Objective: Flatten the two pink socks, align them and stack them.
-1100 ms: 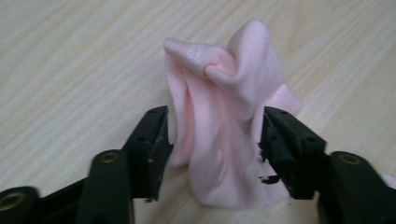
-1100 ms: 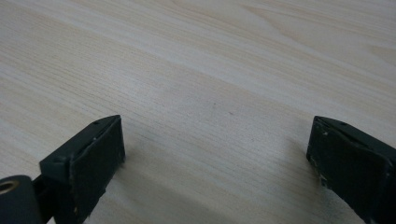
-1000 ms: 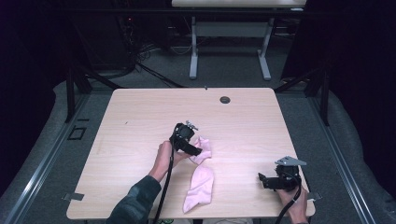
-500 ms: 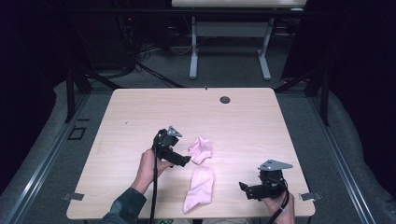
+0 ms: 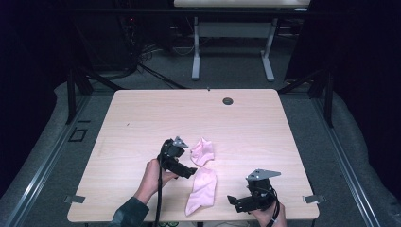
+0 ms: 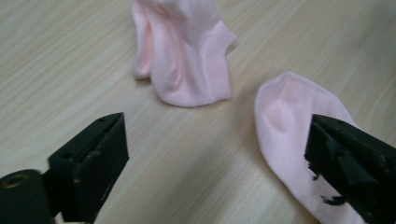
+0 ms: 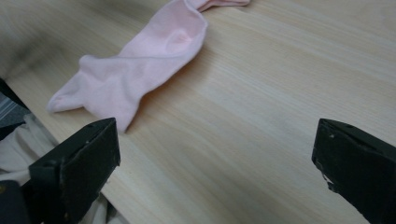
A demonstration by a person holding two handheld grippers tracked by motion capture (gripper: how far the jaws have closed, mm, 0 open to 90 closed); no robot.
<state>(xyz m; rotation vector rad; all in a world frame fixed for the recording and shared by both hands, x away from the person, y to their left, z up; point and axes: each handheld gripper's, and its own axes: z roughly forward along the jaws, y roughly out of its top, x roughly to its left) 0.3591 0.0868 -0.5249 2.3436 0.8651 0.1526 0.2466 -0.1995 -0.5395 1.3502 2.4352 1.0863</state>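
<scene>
- Two pale pink socks lie on the light wood tabletop [image 5: 142,118], toward its near edge and a little right of the middle of that edge.
- The farther sock [image 5: 202,151] is bunched and folded over on itself.
- The nearer sock [image 5: 202,189] lies flat and stretched out, its end close to the near edge; the two ends lie just beside each other.
- The left hand-held gripper [image 5: 189,173] lies low just left of the socks, gripped by the left hand [image 5: 152,176]. Its jaws have just been closing a little and stand wide apart with bare tabletop between them; the right jaw overlaps the nearer sock in its own view.
- The right hand-held gripper [image 5: 232,202] sits at the near edge, toward the near right corner, pointing left at the nearer sock; its jaws are wide and hold nothing.
</scene>
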